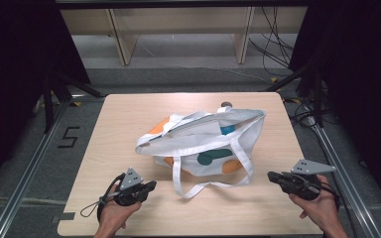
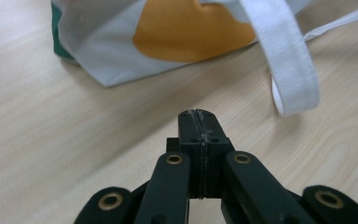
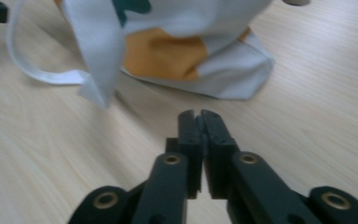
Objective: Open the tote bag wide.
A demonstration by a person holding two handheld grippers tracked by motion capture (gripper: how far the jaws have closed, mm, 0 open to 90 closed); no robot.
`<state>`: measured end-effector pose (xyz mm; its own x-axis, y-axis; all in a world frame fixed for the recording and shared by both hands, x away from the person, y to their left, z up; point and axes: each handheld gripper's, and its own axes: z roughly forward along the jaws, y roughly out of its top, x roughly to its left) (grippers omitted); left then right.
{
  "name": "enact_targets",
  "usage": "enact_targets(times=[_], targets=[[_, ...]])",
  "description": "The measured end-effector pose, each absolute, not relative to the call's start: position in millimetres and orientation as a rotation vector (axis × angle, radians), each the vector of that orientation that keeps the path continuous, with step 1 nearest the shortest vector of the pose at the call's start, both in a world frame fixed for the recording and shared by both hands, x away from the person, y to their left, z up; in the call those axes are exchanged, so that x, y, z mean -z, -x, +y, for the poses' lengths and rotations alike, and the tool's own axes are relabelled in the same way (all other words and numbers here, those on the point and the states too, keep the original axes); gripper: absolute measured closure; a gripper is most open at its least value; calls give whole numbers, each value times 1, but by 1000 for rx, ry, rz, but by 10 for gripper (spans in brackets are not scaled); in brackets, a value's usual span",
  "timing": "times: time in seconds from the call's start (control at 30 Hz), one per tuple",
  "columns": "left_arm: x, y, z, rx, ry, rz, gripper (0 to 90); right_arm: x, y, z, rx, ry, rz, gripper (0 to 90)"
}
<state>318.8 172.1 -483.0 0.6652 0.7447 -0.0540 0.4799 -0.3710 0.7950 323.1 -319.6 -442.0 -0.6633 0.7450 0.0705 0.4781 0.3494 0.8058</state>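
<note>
Nothing about the tote bag looks handled yet: it lies slumped in the middle of the bench, mouth gaping, neither tool touching it. The left gripper sits at the near left with its fingers pressed together on nothing, and the right gripper at the near right likewise has its fingers together and empty. Judging from this, the whole job of grasping the bag is still ahead. The bag's long axis runs from near left to far right, its mouth facing up and toward the far right; one white strap loops out toward the near edge between the two grippers.
</note>
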Motion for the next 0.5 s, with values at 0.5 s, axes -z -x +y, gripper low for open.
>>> enact_targets(times=[0.5], targets=[[383,-376,152,-434,-1980,845,893,326,-360,-263,-1260,-725,2313,900]])
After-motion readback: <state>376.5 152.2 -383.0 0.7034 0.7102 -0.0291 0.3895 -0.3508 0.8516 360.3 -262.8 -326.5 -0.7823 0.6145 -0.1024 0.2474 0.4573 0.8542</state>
